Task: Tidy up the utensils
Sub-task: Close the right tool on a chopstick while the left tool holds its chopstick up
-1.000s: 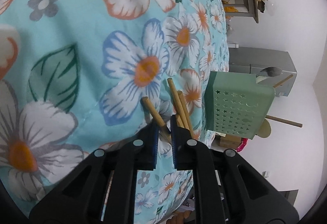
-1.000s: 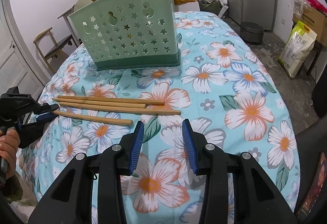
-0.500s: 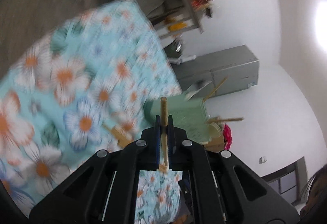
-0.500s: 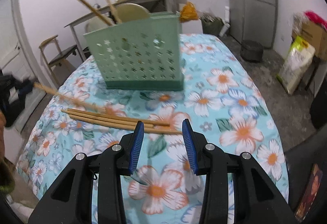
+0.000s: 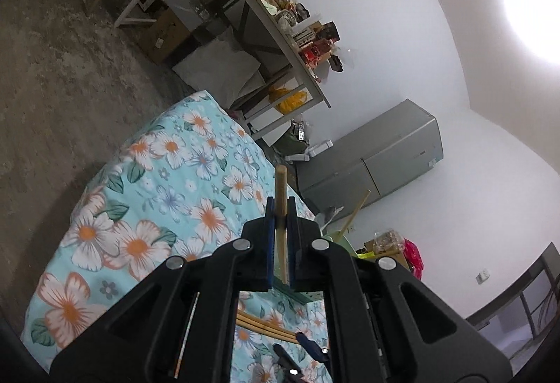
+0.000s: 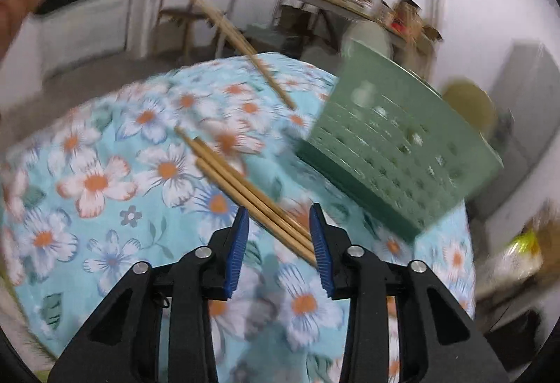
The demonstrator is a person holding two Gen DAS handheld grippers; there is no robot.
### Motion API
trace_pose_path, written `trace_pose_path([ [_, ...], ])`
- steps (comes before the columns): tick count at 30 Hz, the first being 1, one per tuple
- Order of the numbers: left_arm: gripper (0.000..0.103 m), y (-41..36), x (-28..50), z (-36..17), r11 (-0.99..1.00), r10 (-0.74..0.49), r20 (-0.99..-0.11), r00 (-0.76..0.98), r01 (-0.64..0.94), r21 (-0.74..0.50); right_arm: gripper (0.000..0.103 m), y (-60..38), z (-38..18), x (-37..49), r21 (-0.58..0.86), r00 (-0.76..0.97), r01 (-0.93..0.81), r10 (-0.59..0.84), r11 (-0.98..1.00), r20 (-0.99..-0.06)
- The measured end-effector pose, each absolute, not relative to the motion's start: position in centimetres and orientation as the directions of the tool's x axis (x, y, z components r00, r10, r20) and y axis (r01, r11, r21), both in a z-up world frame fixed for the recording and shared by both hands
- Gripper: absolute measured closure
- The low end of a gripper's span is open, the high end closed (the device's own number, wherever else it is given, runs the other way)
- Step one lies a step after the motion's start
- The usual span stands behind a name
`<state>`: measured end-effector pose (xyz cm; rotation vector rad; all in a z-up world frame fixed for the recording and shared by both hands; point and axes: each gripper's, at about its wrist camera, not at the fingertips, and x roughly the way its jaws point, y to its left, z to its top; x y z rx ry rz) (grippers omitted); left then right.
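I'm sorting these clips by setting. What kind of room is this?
Probably a lived-in home room used as kitchen or storage: a grey fridge, a cluttered side table of jars, and a floral-clothed table.

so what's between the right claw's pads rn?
Right wrist view: the near ends of three chopsticks on the floral tablecloth sit between the right claw pads, which are closing and not yet pressing them.

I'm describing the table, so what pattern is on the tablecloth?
Light blue tablecloth with white and orange flowers and green leaves, sharpest in the left wrist view.
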<state>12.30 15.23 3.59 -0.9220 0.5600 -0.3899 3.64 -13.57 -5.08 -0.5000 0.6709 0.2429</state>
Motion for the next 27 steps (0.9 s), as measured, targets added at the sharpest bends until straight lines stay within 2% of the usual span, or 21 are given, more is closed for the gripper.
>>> trace_pose_path([
  [10, 0.099, 15.8, 12.9, 2.5, 0.565, -0.528, -0.313, 0.789, 0.052, -0.824, 0.079, -9.9, -7.7, 5.5, -0.493, 0.726, -0.491, 0.024, 0.718, -0.688],
  [15, 0.099, 16.0, 13.0, 2.2, 0.568, -0.521, -0.324, 0.790, 0.037, -0.822, 0.085, -8.6, -8.8, 5.3, -0.559, 0.750, -0.491, -0.003, 0.668, -0.661],
  [27, 0.099, 16.2, 12.9, 2.5, 0.574, -0.511, -0.324, 0.796, 0.036, -0.818, 0.092, -7.8, -7.8, 4.2, -0.573, 0.783, -0.458, 0.003, 0.680, -0.622],
])
